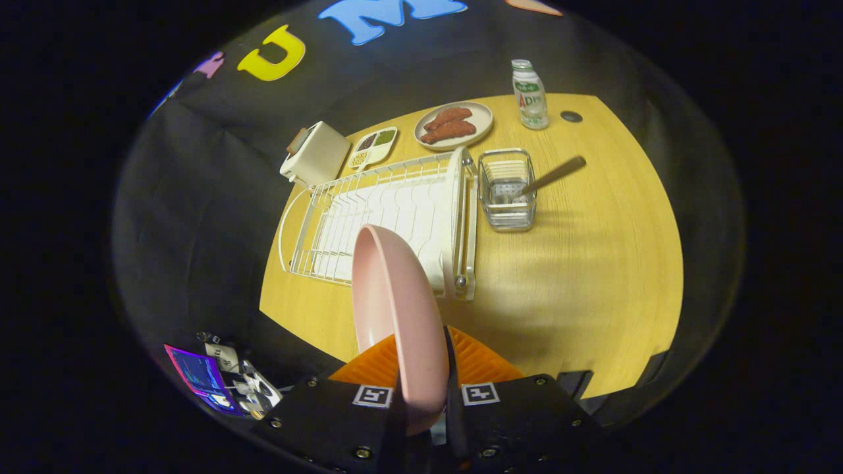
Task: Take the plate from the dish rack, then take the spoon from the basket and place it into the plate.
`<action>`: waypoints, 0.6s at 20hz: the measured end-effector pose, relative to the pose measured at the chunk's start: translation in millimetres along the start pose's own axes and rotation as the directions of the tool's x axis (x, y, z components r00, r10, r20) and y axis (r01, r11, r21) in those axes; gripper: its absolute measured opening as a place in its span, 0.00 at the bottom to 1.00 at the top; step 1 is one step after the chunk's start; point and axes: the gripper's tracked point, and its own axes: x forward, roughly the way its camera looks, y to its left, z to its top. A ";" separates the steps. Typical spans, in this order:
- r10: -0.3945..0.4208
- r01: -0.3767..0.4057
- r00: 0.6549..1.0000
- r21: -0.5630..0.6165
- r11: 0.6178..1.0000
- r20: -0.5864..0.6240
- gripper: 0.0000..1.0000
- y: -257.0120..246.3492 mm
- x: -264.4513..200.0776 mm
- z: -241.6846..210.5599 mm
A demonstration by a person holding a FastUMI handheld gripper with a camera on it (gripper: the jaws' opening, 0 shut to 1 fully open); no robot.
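Pink plate (395, 309) clamped edge-on in hand-held gripper (425, 368), above dish rack (388, 210).

— What's on the surface (579, 289) from where I sit?

— Wood grain, lit warm. I see the white dish rack (388, 217) at the centre, a wire basket (506, 191) just at its three o'clock. Beyond the rack, at twelve, a plate of sausages (453, 125); a bottle (529, 93) at its three. At the rack's eleven, a divided dish (373, 146) and a white box (316, 155).
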 end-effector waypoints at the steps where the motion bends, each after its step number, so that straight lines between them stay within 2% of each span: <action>1: 0.019 -0.019 1.000 0.033 0.999 -0.010 0.24 -4.4 6.9 -13.5; 6: 0.063 -0.060 0.998 0.142 0.988 -0.019 0.24 -20.6 34.1 -52.9; 12: 0.064 -0.051 0.997 0.231 0.972 -0.047 0.24 -37.2 76.7 -86.5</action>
